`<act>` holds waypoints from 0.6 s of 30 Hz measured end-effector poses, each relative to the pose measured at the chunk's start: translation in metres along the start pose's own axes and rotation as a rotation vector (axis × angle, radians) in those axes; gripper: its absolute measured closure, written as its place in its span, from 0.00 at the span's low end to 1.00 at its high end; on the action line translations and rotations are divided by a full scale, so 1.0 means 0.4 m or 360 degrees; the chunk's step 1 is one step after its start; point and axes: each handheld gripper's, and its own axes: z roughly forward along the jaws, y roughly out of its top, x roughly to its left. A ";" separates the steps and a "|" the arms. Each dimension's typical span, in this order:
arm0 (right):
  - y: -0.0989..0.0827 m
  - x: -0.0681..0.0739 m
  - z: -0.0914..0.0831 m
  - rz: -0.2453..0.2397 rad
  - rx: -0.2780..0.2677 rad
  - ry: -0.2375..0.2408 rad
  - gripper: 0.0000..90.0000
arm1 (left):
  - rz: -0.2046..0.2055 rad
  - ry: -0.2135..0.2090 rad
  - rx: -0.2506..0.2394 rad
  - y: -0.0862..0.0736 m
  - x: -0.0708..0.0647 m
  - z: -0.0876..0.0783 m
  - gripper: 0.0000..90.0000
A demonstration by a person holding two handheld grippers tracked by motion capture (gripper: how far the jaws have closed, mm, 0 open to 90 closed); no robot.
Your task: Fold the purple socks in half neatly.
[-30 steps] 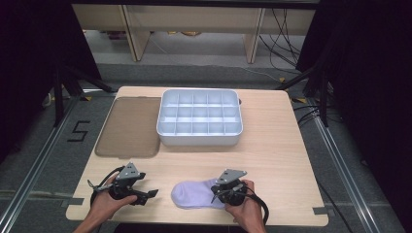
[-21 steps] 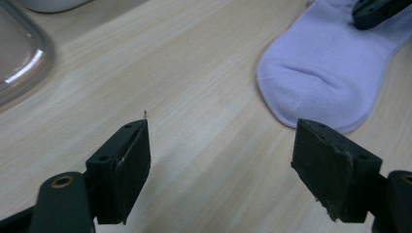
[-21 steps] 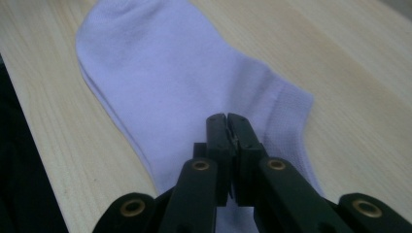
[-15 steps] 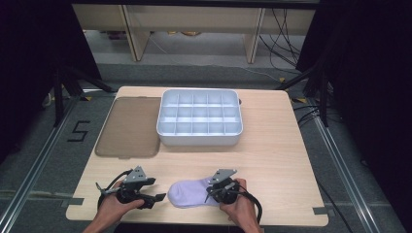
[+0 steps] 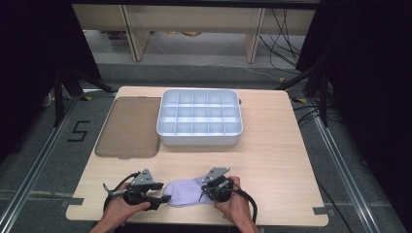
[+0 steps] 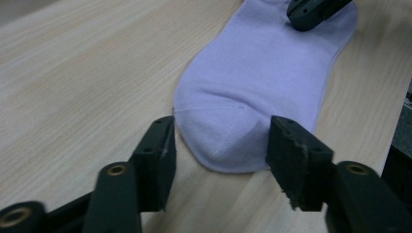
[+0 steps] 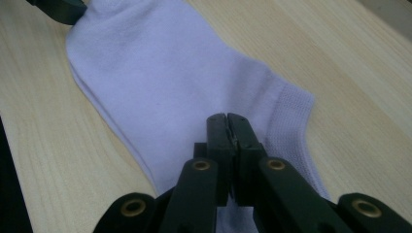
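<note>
1. One pale lilac fabric ankle sock (image 5: 184,192).
2. One white plastic tray (image 5: 199,139) divided into fifteen compartments.
3. One flat, translucent brown plastic lid (image 5: 128,127).
4. One light wooden table (image 5: 272,165).
5. Two black two-jaw grippers: left gripper (image 5: 163,199), right gripper (image 5: 204,192).

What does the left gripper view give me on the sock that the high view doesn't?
Left gripper view: the left tongs stand apart on either side of the sock's rounded toe end, having just been closing, pads not yet pressing.

High view: the divided tray and brown lid farther back, and the wooden table.

Both: the lilac sock flat, the right tongs on its far end.
</note>
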 end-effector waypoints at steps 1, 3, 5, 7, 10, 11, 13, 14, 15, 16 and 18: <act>0.000 0.000 0.000 0.0002 0.0000 0.0000 0.99 | 0.0022 0.0006 -0.0007 0.001 -0.002 0.003 0.52; 0.000 0.002 -0.001 0.0015 0.0003 -0.0014 0.99 | 0.0028 0.0021 0.0016 0.001 -0.005 0.009 0.56; 0.001 0.001 -0.001 0.0014 0.0005 -0.0013 0.99 | 0.0046 0.0027 0.0018 0.001 -0.006 0.012 0.59; 0.001 0.002 0.001 0.0012 0.0004 -0.0021 0.98 | 0.0092 0.0032 0.0027 0.003 -0.009 0.015 0.65; 0.002 0.002 0.001 0.0016 0.0004 -0.0021 0.98 | 0.0095 0.0027 0.0025 0.006 -0.018 0.021 0.72; 0.002 0.002 0.001 0.0017 0.0005 -0.0023 0.98 | 0.0121 0.0019 0.0023 0.007 -0.016 0.021 0.76; 0.003 0.001 -0.002 0.0010 0.0021 -0.0021 0.98 | 0.0095 -0.0003 0.0010 0.005 -0.017 0.023 0.82; 0.003 0.002 -0.002 0.0010 0.0020 -0.0021 0.98 | 0.0087 -0.0012 0.0003 0.004 -0.017 0.023 0.86; 0.003 0.004 0.000 0.0022 -0.0006 -0.0023 0.97 | 0.0076 -0.0023 -0.0021 0.003 -0.020 0.025 0.88; 0.003 0.004 0.000 0.0022 -0.0006 -0.0023 0.97 | 0.0119 -0.0009 0.0011 0.004 -0.016 0.021 0.88; 0.007 0.005 -0.007 0.0014 -0.0005 -0.0011 0.97 | 0.0123 -0.0001 -0.0009 0.005 -0.019 0.017 0.89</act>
